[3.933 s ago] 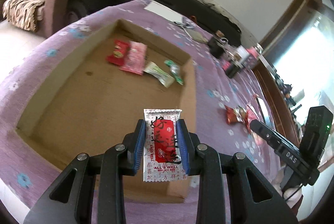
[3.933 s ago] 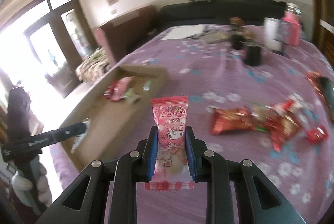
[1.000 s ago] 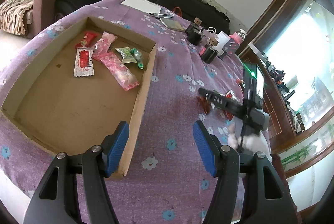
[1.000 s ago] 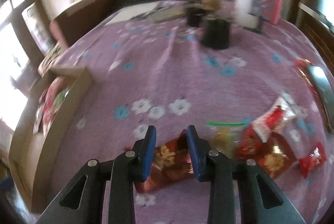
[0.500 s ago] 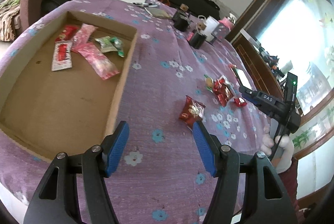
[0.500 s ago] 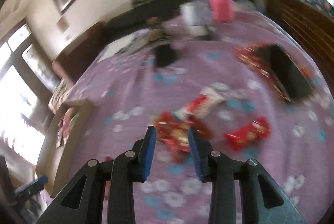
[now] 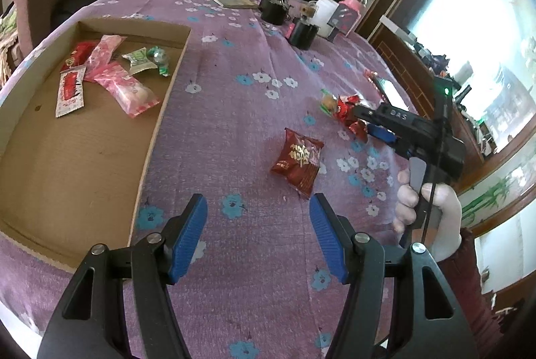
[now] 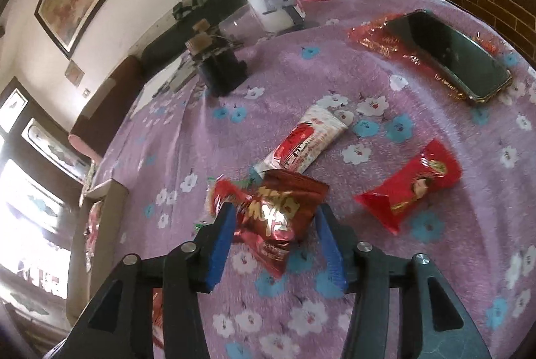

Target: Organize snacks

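While held above the cloth (image 7: 234, 64), left gripper (image 7: 258, 201): fingers apart, nothing between them. Left of the left finger: tray (image 7: 164, 111), wall just beside that fingertip. Well beyond that finger, in the tray's far corner: white packet (image 7: 68, 91), pink packet (image 7: 127, 91) and a few more sorted snacks, some overlapping. Ahead of the right finger, near its tip and not touching: lone packet (image 7: 298, 159), dark red, flat on the cloth. Further beyond and right: loose snacks (image 7: 345, 104) in a small heap, with the right gripper (image 7: 365, 121) pointed into it and a hand (image 7: 425, 208) on its grip.

From the right wrist, same order. Far left of the left finger: tray corner only. Between the fingers: dark packet (image 8: 284, 191), crumpled and resting on the heap. Fingers apart, jaws just opened wider; left pad at the packet's edge, right pad clear of it, no clamp. Beyond the fingertips, touching the dark packet's far edge: tube packet (image 8: 305, 144), white and red. Right of the right finger, apart from it: red packet (image 8: 415, 181). Far beyond and right: phone (image 8: 449, 54), lying on a red wrapper.
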The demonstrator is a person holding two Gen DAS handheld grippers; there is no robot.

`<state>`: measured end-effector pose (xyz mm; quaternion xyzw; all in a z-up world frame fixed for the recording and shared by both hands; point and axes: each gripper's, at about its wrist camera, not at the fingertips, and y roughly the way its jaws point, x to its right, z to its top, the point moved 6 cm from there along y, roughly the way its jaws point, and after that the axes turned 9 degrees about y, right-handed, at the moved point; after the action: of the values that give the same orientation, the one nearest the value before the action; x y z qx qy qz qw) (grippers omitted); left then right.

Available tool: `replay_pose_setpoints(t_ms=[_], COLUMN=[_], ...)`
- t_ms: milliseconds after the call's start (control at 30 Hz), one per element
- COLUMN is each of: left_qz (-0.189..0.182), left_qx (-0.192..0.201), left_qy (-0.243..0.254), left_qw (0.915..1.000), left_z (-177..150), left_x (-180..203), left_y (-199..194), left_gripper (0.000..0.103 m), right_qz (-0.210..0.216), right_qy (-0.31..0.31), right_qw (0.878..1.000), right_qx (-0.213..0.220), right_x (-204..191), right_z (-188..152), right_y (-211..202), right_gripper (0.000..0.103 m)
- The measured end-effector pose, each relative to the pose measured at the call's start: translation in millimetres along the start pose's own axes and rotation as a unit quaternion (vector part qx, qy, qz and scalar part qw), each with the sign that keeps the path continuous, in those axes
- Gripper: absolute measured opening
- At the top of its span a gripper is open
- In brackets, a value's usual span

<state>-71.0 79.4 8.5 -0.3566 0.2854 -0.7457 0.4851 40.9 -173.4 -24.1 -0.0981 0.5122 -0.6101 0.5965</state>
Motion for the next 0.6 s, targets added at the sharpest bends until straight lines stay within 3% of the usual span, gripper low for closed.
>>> replay_pose_setpoints(t_ms=[67,200,600], left_qz=[0.002,0.015,0.055], left_qx=[-0.008,-0.024,-0.035], left_qy=[0.008,0.033,0.131], left_qw=[0.9999,0.9991,0.9893], left_z=[0.1,3.4,33.9], left_x=[3.8,14.6,49.1], left_y=[6.7,23.7,83.1], left_gripper=[0.063,0.063,0.062], right_qz=[-0.008,-0.012,0.016], right_qy=[-0.012,-0.03,-0.007], right_qw=[1.0,0.999,0.998], right_qx=[0.012,0.016,0.059], right_x=[-1.8,-3.2,6.4], right_z=[-0.5,-4.7,0.2], right_y=[1.6,0.8,-29.0], right_gripper=[0.051,0.036,0.035])
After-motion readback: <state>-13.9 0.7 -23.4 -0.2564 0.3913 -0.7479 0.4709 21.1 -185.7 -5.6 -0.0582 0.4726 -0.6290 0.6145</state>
